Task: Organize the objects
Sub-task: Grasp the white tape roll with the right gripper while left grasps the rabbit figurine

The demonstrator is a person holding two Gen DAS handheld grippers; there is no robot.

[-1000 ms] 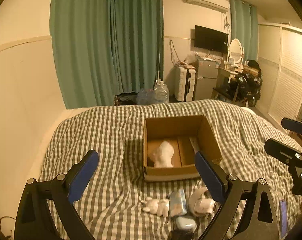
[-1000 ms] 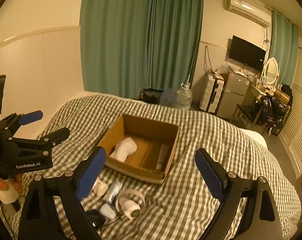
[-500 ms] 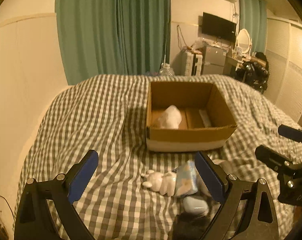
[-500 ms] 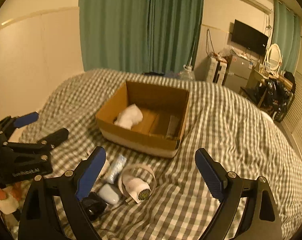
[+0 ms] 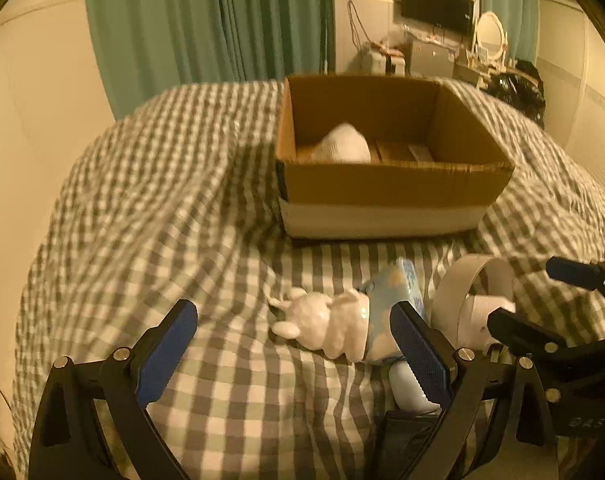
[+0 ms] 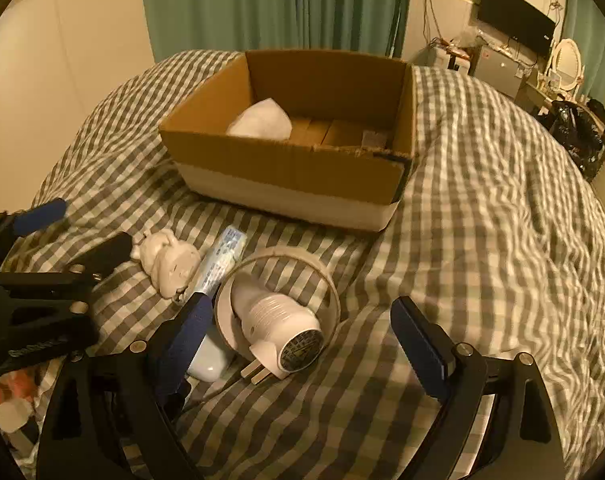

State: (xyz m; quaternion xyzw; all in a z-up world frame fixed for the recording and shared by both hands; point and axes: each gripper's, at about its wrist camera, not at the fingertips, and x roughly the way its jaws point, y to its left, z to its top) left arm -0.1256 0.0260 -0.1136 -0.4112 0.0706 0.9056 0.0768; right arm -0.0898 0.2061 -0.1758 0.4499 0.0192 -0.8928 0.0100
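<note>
2 grippers hang low over the gingham bedspread, and neither holds anything. Your left gripper has its blue-padded jaws spread wide, with bare checked cloth between them; the right-hand pad sits just in front of the blue tissue pack. Your right gripper is likewise parted wide, and the white hair dryer lies between its pads without touching either.

You see the loose things clustered on the wrinkled cloth just in front of the cardboard box. A glossy white rabbit figurine lies on its side, touching the soft, crinkly tissue pack. Beside that pack rests the hair dryer, a stubby ribbed barrel with a dark round grille, a flat band looped around it and its metal plug prongs pointing your way. A smooth pale-blue rounded case lies near your left pad in the right wrist view.

You find the box open-topped, plain brown corrugated card with a white strip along its base. Inside it sits 1 crumpled white lump by the left wall; its material is unclear.
</note>
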